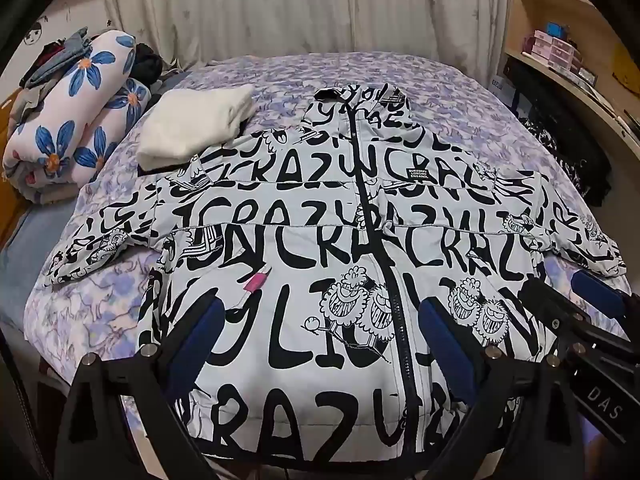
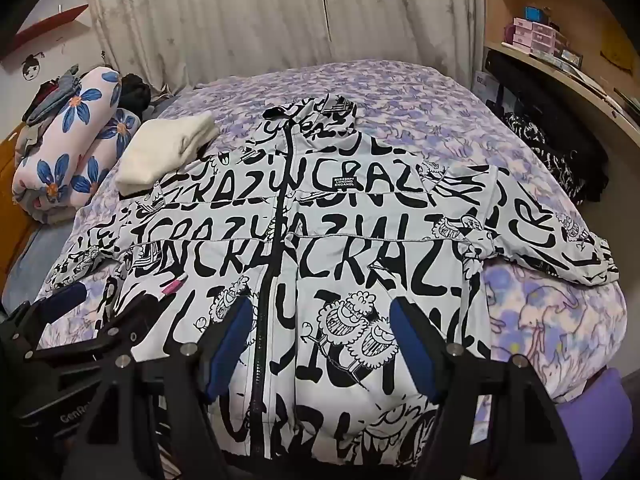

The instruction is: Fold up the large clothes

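Note:
A large white jacket [image 1: 304, 216] [image 2: 360, 240] covered in black lettering and cartoon faces lies face up on the bed. It is zipped, its sleeves are spread to both sides and its collar points away from me. A small pink tag [image 1: 256, 282] [image 2: 174, 284] shows on its left front. My left gripper [image 1: 322, 306] hovers open over the lower front, straddling the zip, with nothing between its blue pads. My right gripper [image 2: 322, 308] hangs open just right of the zip, also holding nothing. Each gripper shows in the other's view: the right gripper [image 1: 568, 292], the left gripper [image 2: 104, 300].
The bed [image 1: 460, 92] [image 2: 400, 92] has a purple patterned cover. A folded white cloth [image 1: 196, 124] [image 2: 168, 148] lies by the jacket's left shoulder, beside a rolled floral quilt [image 1: 76, 120] [image 2: 68, 140]. A dark patterned garment [image 1: 568, 160] and wooden shelves [image 2: 540, 40] stand on the right.

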The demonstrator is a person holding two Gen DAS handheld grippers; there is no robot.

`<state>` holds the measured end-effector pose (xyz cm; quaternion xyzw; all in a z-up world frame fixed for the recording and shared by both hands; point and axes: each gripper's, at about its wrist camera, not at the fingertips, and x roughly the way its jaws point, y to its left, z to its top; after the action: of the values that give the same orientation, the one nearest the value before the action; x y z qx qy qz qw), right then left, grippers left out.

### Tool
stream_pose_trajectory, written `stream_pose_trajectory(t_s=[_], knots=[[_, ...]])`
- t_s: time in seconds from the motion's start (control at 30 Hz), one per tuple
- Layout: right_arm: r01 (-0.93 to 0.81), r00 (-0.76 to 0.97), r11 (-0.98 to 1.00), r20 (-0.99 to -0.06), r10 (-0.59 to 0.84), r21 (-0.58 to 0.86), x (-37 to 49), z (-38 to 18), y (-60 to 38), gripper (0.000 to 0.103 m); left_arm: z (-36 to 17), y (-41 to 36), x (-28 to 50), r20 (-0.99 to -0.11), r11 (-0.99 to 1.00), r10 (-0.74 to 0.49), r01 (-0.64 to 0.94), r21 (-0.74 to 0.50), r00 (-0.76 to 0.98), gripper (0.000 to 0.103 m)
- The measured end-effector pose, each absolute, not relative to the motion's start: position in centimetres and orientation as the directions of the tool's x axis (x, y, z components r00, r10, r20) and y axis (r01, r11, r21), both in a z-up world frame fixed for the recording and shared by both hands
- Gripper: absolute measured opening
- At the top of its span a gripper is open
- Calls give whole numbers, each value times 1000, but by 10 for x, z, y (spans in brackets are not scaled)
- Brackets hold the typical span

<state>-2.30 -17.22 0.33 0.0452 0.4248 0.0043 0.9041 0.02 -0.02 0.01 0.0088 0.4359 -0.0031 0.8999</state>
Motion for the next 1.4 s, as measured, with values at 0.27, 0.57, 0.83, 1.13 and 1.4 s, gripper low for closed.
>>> stream_pose_trajectory(t_s=[0.27,0.57,0.83,1.13,1.4], knots=[[31,637,996,-770,41,78,-23,1,-171,71,-11,4,-6,-781,1000,-12,25,4,625,97],[32,635,997,-772,39,77,-23,-2,-170,71,-16,2,3,-812,999,-36,33,-21,582,96],[30,634,997,-772,40,76,-23,-4,-168,71,-18,4,3,-812,999,-28,31,-12,582,95],[32,631,997,-775,39,77,-24,-11,-167,71,-20,5,2,-817,1000,-21,27,-7,576,95],[32,630,997,-775,39,76,-22,-9,-166,71,-21,5,2,-817,1000,-13,24,0,577,95]])
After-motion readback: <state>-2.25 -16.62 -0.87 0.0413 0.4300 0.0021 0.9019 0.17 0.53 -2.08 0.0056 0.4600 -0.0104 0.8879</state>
